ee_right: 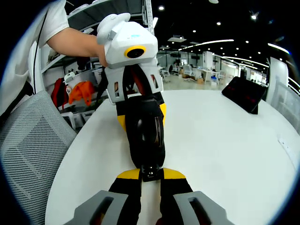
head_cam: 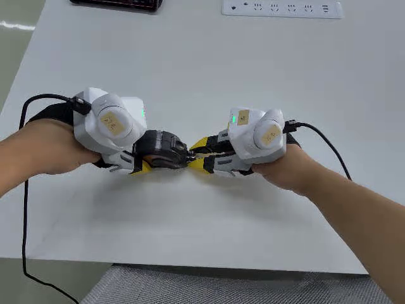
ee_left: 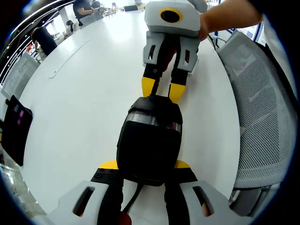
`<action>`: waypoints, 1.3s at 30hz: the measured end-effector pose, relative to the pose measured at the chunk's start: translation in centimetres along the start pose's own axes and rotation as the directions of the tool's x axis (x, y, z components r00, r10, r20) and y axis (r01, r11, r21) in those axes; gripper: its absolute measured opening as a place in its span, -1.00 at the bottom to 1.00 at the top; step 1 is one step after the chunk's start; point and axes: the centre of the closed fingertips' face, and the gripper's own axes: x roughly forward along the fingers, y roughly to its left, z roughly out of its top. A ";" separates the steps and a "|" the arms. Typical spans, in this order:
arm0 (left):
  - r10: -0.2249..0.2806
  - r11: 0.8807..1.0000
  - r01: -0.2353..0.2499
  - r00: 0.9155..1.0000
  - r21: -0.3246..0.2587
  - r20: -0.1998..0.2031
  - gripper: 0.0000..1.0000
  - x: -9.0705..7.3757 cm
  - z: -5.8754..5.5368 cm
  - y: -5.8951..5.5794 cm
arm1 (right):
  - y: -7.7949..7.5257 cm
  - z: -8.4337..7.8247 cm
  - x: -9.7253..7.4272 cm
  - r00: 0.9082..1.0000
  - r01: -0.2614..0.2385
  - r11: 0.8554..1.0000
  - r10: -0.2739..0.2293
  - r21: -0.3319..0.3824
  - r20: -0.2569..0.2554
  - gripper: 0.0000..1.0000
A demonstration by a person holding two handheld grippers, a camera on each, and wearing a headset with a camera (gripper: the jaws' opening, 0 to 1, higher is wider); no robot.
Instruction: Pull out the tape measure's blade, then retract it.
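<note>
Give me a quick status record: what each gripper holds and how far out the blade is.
tape measure: black case, low over the white table, between the two grippers
left gripper: jaws shut on the sides of the case
right gripper: jaws shut on the blade tip at the mouth of the case
blade out: no length of blade visible outside the case
grippers: facing each other, nearly tip to tip

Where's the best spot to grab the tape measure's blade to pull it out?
The small end hook poking from the tape measure front. Come straight at it from the side opposite the left hand-held gripper, in line with the blade's travel; the right hand-held gripper jaws flank it.
</note>
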 end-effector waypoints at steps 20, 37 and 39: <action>-0.003 1.000 0.003 1.000 0.004 -0.008 -0.43 0.0 0.1 0.0 | 0.0 -0.1 -0.5 1.000 -0.010 1.000 0.009 -0.029 -0.022 -0.80; -0.002 1.000 0.002 1.000 -0.003 -0.010 -0.43 0.0 0.0 0.0 | -0.2 -0.9 -1.7 1.000 -0.001 1.000 0.001 -0.017 -0.026 -0.80; -0.002 1.000 0.002 1.000 -0.003 -0.010 -0.43 0.0 0.0 0.0 | -0.2 -1.1 -1.9 1.000 0.000 1.000 0.000 -0.016 -0.028 -0.80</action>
